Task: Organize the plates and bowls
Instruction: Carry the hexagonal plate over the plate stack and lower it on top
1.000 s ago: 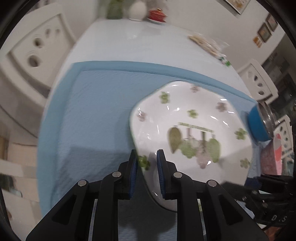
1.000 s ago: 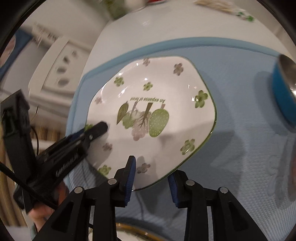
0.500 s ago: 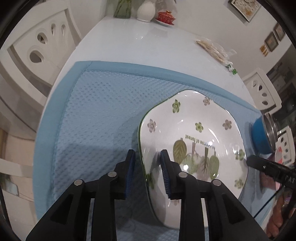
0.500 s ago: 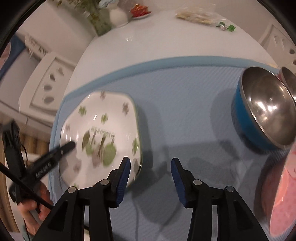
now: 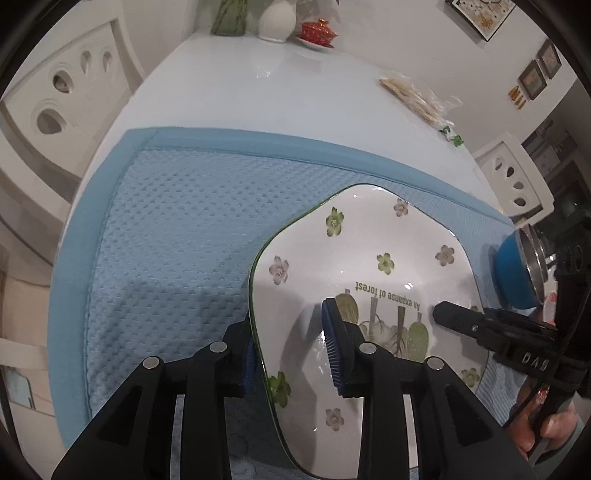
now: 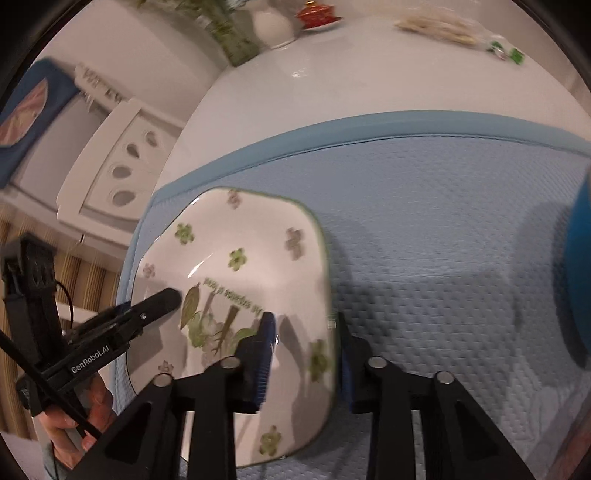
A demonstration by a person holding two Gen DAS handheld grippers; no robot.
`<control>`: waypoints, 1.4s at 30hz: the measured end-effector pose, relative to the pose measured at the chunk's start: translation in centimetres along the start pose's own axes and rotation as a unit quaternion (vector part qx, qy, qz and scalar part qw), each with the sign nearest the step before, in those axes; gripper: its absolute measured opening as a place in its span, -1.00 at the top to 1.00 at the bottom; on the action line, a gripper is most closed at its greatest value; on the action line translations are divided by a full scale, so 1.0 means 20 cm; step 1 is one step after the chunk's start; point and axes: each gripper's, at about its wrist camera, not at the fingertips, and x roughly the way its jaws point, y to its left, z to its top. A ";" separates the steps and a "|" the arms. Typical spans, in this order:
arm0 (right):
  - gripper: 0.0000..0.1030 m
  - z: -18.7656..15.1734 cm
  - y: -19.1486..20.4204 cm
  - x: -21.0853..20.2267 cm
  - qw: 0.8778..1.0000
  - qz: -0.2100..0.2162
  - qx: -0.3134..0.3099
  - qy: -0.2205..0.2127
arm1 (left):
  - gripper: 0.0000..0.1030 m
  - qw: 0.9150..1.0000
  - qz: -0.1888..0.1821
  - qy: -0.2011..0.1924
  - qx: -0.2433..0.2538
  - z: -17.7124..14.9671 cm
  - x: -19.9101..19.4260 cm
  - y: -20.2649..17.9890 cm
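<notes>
A white plate (image 5: 369,236) with green and mauve flowers and a green edge lies on the blue mat (image 5: 184,240). My left gripper (image 5: 288,325) straddles its left rim, one pad outside and under the edge, the other over the inner slope with a gap, so it is open. In the right wrist view my right gripper (image 6: 303,321) straddles the plate's (image 6: 240,236) right rim. Its jaws are closing, and the pads do not visibly press. Each gripper shows in the other's view over the plate's middle.
A blue bowl (image 5: 517,273) with a steel inside stands on the mat (image 6: 443,221) right of the plate. White chairs (image 5: 55,92) flank the white table. A vase, a red lidded pot (image 5: 317,31) and a snack packet (image 5: 417,99) sit at the far end.
My left gripper's jaws have spread slightly off the plate's left rim. The right gripper swung away to the right, then came back over the plate's right rim with narrower jaws.
</notes>
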 end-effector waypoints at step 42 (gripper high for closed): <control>0.43 -1.01 0.15 -0.80 0.999 -0.029 -0.010 0.022 | 0.47 0.997 -0.024 -0.038 -0.070 -0.96 -0.86 -0.30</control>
